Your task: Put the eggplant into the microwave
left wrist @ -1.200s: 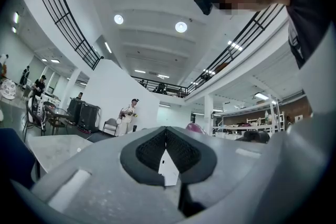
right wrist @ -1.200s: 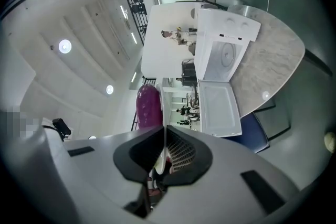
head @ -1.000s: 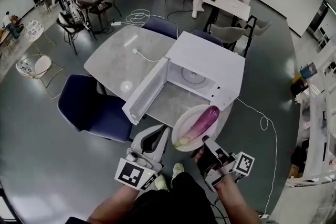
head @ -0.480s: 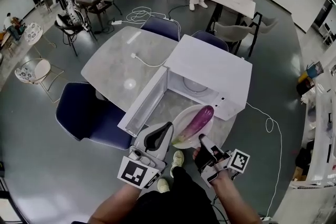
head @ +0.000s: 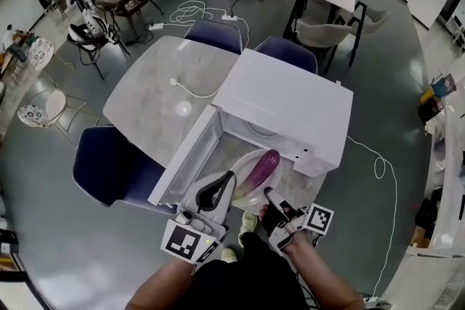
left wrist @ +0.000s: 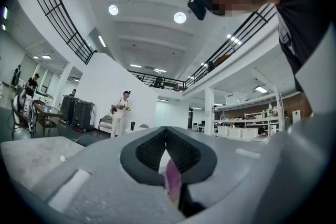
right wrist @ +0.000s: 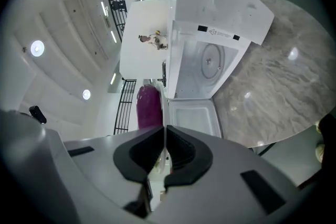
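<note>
1. Head view: the white microwave (head: 290, 102) stands on the marble table (head: 152, 91). Its door (head: 182, 163) is swung wide open to the picture's left.
2. Head view: the eggplant (head: 260, 170) lies lengthwise on a white plate (head: 245, 162). The plate is at the mouth of the open cavity, just right of the door. I cannot tell whether the far end of the eggplant has crossed the threshold.
3. Head view: the right gripper (head: 270, 196) is at the near rim of the plate. The left gripper (head: 231, 178) is just beside the plate's left edge, over the door.
4. Left gripper view: the tips of the left gripper (left wrist: 165, 131) are pressed together. Lower in the slot between the pads there is a white sliver and a purple strip of eggplant (left wrist: 172, 183). Whether the pads bear on the plate rim cannot be told.
5. Right gripper view: the pads of the right gripper (right wrist: 164, 128) pinch the plate (right wrist: 160, 162), which is seen edge-on as a thin white line between them.
6. Right gripper view: the eggplant (right wrist: 148, 107) shows just beyond the jaws. The open door (right wrist: 194, 118) and the cavity of the microwave (right wrist: 220, 8) are ahead, and the table (right wrist: 278, 76) is to the right.
</note>
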{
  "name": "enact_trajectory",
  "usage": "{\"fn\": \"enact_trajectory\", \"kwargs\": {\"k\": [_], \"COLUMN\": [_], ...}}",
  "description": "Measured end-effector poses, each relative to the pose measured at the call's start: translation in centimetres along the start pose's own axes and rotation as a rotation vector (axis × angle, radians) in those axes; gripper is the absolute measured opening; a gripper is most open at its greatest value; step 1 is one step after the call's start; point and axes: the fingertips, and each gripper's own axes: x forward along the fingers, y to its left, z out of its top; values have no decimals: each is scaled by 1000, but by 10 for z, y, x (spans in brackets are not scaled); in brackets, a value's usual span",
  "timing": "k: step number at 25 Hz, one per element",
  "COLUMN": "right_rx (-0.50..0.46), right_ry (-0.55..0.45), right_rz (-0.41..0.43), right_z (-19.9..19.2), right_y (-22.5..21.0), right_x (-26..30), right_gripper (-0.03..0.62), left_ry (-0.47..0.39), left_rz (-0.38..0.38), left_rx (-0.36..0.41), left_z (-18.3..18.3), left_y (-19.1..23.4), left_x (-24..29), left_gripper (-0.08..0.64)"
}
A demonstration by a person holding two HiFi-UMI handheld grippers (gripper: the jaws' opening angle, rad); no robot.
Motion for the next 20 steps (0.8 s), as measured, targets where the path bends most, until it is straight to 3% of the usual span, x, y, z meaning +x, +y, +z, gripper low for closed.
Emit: {"fn": "enact_trajectory", "kwargs": {"k": [11, 20], "right_rx": [24, 41], "right_ry": [-12, -138], "right_rz": [-77, -135], "right_z": [40, 68], "right_y": [-44, -94], "right_x": [29, 61], "right_gripper": [17, 17], "left_ry": [57, 116], "left_rz": [0, -65], "left_rx": [-22, -53], "left_z": [-29, -73], "left_y": [25, 44], "left_x": [57, 82], "left_gripper": [8, 8]}}
